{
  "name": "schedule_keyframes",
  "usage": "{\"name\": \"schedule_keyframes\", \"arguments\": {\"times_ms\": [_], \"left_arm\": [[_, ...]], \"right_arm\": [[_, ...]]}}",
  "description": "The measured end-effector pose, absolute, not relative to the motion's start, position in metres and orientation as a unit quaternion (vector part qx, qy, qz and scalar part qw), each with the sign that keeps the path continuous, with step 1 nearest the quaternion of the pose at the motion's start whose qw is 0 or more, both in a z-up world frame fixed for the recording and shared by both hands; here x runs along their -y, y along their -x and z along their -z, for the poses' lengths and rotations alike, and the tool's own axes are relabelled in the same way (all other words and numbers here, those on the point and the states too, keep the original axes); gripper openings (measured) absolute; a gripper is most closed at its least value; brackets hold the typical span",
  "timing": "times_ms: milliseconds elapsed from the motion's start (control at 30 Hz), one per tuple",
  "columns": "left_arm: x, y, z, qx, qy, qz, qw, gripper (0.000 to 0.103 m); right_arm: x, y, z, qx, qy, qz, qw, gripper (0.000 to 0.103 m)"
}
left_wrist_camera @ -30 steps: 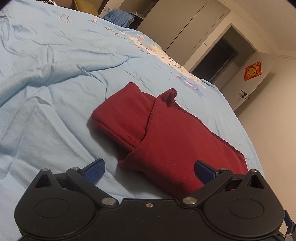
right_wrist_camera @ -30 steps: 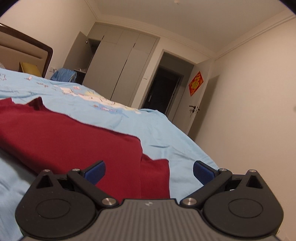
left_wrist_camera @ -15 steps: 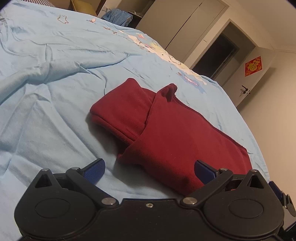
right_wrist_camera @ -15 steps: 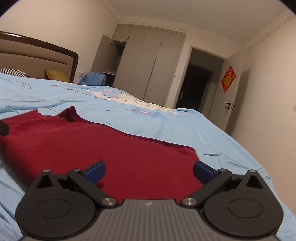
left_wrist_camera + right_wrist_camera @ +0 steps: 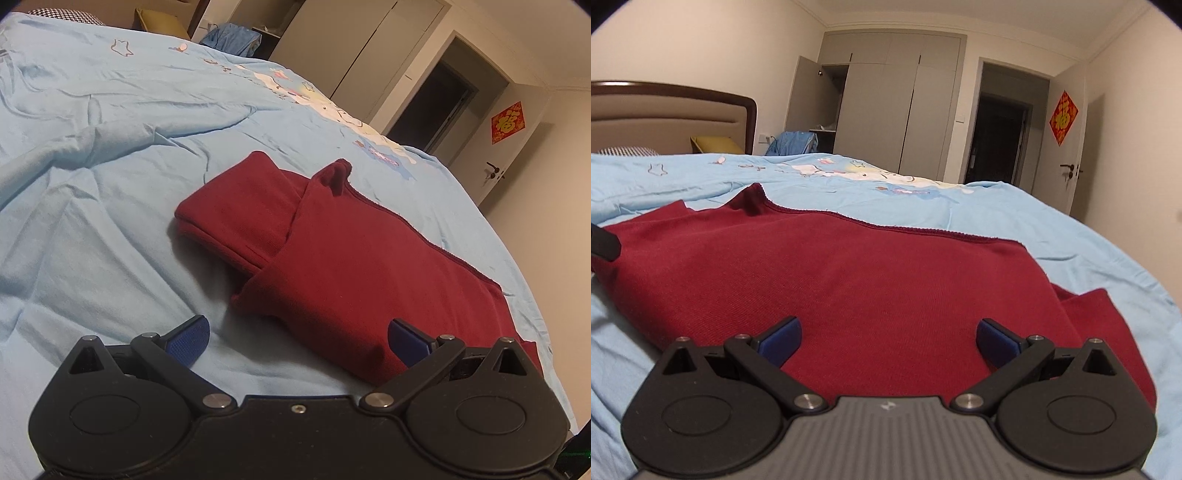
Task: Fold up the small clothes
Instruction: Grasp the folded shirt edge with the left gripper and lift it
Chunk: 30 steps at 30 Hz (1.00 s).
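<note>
- The red garment lies on the light blue bedsheet, partly folded: one flap is laid over a tube-like part that sticks out toward the headboard side.
- The left gripper hovers just above the garment's near edge, blue pads spread wide, holding nothing.
- The right gripper hangs low over the cloth, jaws likewise apart and empty.
- In the right wrist view an under layer peeks out at the side nearer the bed's foot edge.
- Judgement: a fold looks just finished; another is still due.
- Next, each gripper needs to pinch a near corner through all layers, then lift and carry it across evenly.
</note>
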<state>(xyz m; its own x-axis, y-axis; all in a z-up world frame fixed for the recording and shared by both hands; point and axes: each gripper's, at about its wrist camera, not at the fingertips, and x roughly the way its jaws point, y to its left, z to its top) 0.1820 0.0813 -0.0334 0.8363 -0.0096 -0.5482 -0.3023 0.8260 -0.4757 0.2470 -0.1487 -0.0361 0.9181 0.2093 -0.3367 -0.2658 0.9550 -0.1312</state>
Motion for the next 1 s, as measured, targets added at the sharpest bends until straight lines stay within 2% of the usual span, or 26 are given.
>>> {"name": "schedule_keyframes", "arguments": {"times_ms": [267, 367, 433, 467, 867, 967, 1000], "left_arm": [[-0.087, -0.188, 0.041, -0.229, 0.364, -0.041, 0.902, 0.102], [-0.091, -0.197, 0.042, -0.210, 0.380, -0.037, 0.900, 0.096], [-0.092, -0.204, 0.042, -0.199, 0.386, -0.033, 0.900, 0.087], [-0.092, -0.208, 0.042, -0.196, 0.385, -0.033, 0.901, 0.086], [-0.094, -0.235, 0.056, -0.156, 0.388, -0.072, 0.906, 0.085], [-0.097, -0.239, 0.055, -0.154, 0.394, -0.069, 0.903, 0.078], [-0.099, -0.239, 0.055, -0.154, 0.398, -0.070, 0.902, 0.072]], "right_arm": [[0.152, -0.241, 0.038, -0.157, 0.081, -0.119, 0.977, 0.103], [0.151, -0.239, 0.039, -0.155, 0.081, -0.119, 0.977, 0.103], [0.150, -0.239, 0.039, -0.155, 0.080, -0.119, 0.978, 0.103], [0.150, -0.239, 0.039, -0.155, 0.080, -0.119, 0.978, 0.103], [0.151, -0.238, 0.039, -0.154, 0.081, -0.118, 0.978, 0.103], [0.151, -0.238, 0.040, -0.154, 0.080, -0.118, 0.978, 0.103], [0.150, -0.238, 0.040, -0.154, 0.080, -0.118, 0.978, 0.103]]}}
